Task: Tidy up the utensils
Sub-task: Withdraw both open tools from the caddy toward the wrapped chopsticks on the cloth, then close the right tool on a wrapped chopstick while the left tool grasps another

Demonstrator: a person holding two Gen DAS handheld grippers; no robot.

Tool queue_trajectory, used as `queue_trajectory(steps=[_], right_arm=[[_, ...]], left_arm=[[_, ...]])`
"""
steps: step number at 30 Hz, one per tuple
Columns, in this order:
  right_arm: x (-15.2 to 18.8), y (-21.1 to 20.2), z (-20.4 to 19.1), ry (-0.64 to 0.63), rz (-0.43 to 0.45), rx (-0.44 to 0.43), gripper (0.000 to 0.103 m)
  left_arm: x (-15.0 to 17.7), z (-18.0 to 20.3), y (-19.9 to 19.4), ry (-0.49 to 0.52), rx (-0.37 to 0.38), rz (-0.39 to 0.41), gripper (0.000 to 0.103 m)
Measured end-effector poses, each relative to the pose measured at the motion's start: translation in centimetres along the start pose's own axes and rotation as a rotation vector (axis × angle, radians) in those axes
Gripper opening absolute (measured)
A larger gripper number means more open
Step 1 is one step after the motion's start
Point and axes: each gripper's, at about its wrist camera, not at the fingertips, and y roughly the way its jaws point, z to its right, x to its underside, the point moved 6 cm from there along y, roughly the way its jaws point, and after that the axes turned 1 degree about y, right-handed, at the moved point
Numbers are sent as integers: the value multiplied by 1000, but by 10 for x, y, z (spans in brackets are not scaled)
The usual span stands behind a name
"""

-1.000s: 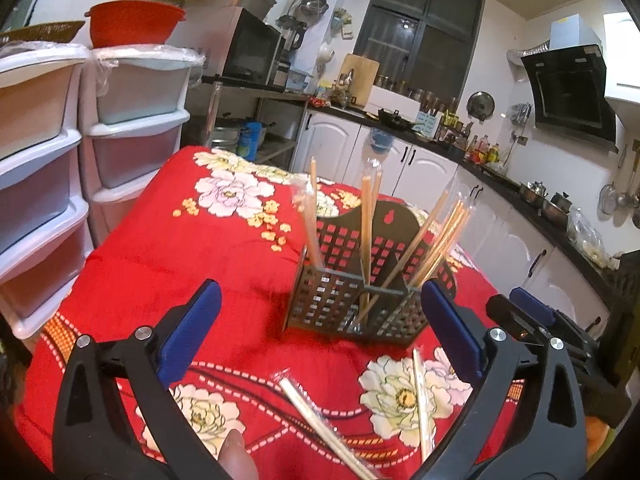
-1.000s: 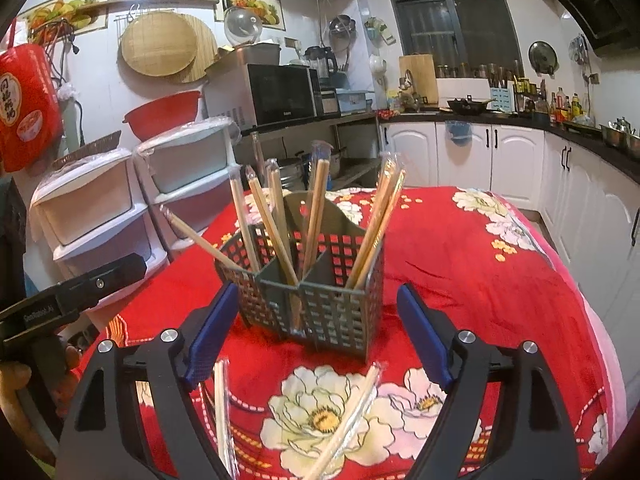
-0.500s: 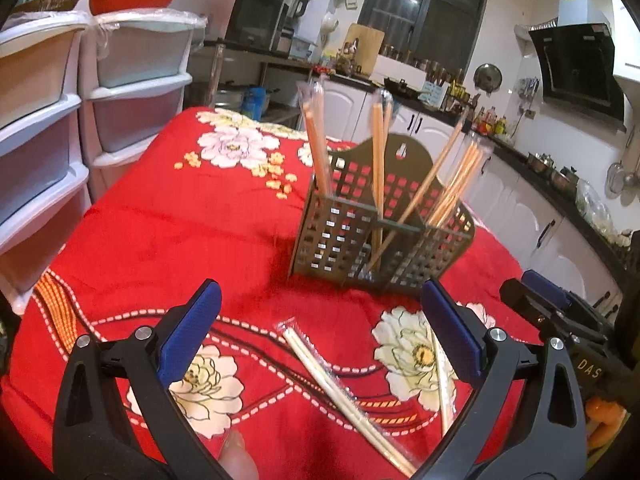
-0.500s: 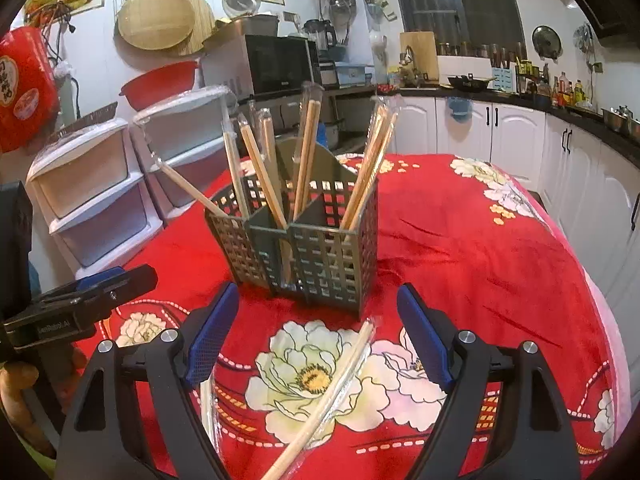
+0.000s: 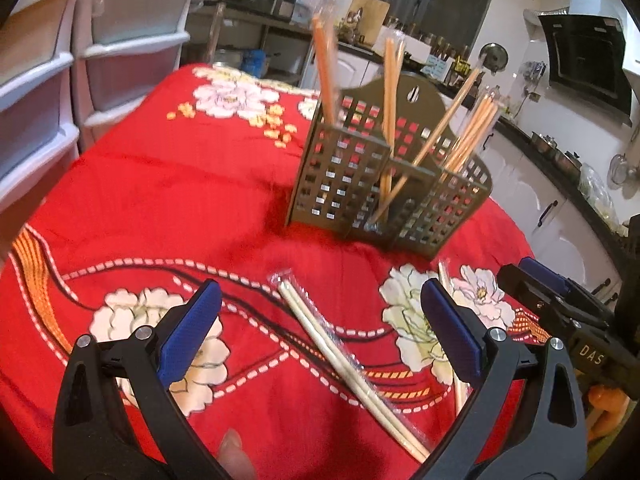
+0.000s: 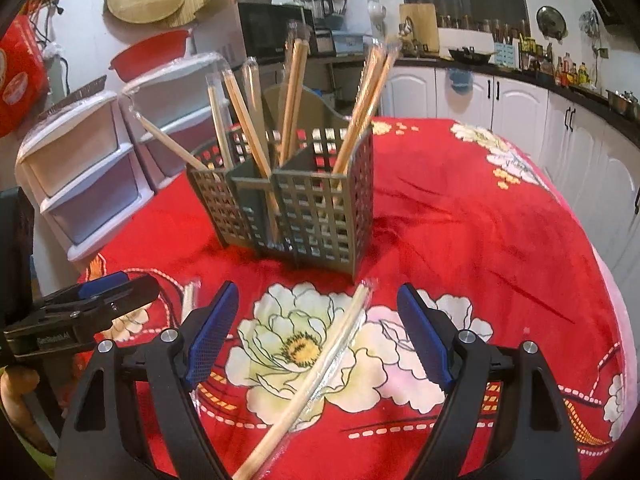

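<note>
Between the left hand-held gripper (image 5: 320, 328)'s wide-spread fingers lies a wrapped chopstick pair (image 5: 344, 364) on the counter (image 5: 160, 200). The right hand-held gripper (image 6: 318, 330), equally wide, straddles another pair (image 6: 316, 368). The utensil holder (image 6: 296, 204) stands beyond both.

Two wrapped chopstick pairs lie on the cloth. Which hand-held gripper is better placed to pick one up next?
Neither clearly. The left hand-held gripper is open over one wrapped chopstick pair; the right hand-held gripper is open over the other pair. Each likely takes its own.

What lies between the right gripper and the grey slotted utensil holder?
In the right wrist view, one plastic-wrapped chopstick pair lies on the red floral tablecloth between them.
</note>
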Motion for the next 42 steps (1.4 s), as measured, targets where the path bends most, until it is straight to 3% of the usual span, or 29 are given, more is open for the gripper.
queue_trajectory(steps=[10, 15, 22, 33, 38, 42], right_arm=[[15, 28, 8, 7, -101, 1, 78], [17, 45, 16, 42, -155, 3, 76], [17, 76, 29, 94, -241, 16, 66], [14, 100, 41, 47, -252, 132, 31], [12, 97, 51, 78, -242, 115, 14], [11, 92, 53, 117, -231, 86, 11]], left_arm=[[20, -6, 27, -83, 70, -116, 44], [27, -10, 41, -116, 62, -167, 42], [21, -11, 50, -115, 28, -178, 42], [7, -12, 68, -70, -84, -175, 41], [3, -14, 72, -56, -123, -171, 28], [-2, -22, 75, -71, -135, -172, 17]])
